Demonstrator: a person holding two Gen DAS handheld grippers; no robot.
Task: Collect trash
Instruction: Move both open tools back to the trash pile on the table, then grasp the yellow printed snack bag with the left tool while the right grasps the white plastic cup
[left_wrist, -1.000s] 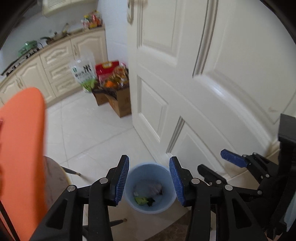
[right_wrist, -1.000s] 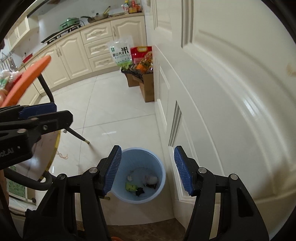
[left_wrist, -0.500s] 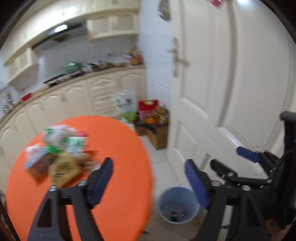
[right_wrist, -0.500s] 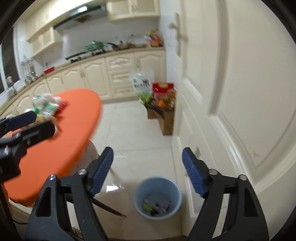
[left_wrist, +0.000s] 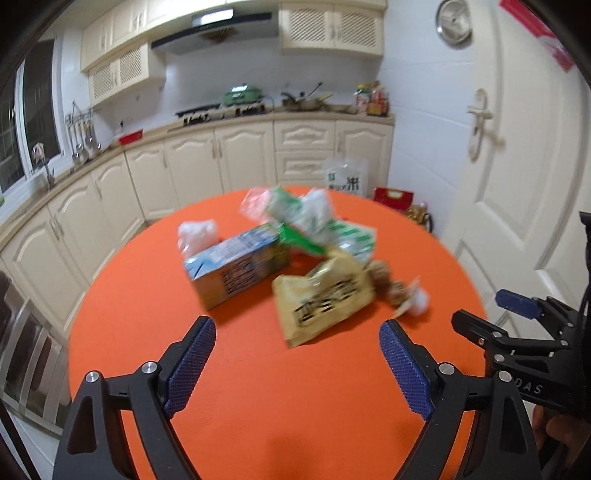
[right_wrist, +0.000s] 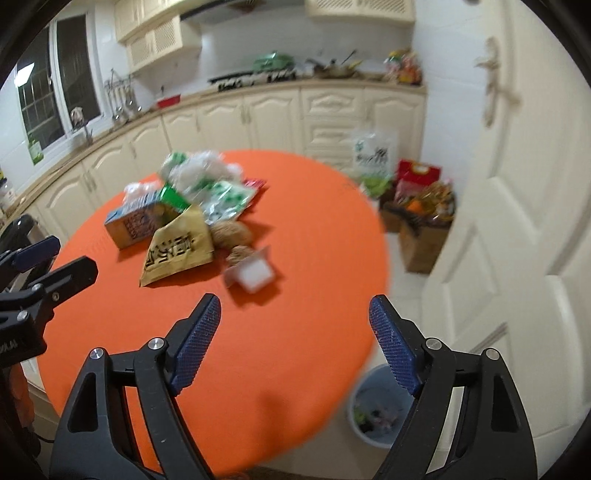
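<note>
A pile of trash lies on the round orange table (left_wrist: 258, 387): a blue and brown carton (left_wrist: 236, 267), a yellow paper bag (left_wrist: 325, 301), green and white wrappers (left_wrist: 314, 221), brown lumps (left_wrist: 384, 277) and a small white cup (right_wrist: 255, 273). My left gripper (left_wrist: 295, 365) hovers over the table's near side, short of the pile, jaws still opening with nothing between them. My right gripper (right_wrist: 293, 347) hangs over the table's right edge, jaws also opening and empty. Below it on the floor stands the blue bin (right_wrist: 376, 406) with scraps inside.
A white door (right_wrist: 517, 184) stands close on the right. Cardboard boxes of groceries (right_wrist: 421, 214) and a rice bag (right_wrist: 373, 155) sit on the floor by it. Cream cabinets (left_wrist: 221, 166) and a counter with a stove run along the back.
Both grippers have risen from over the blue bin and swung left to the orange table. Their jaws have spread wider. The trash pile has come into view.
</note>
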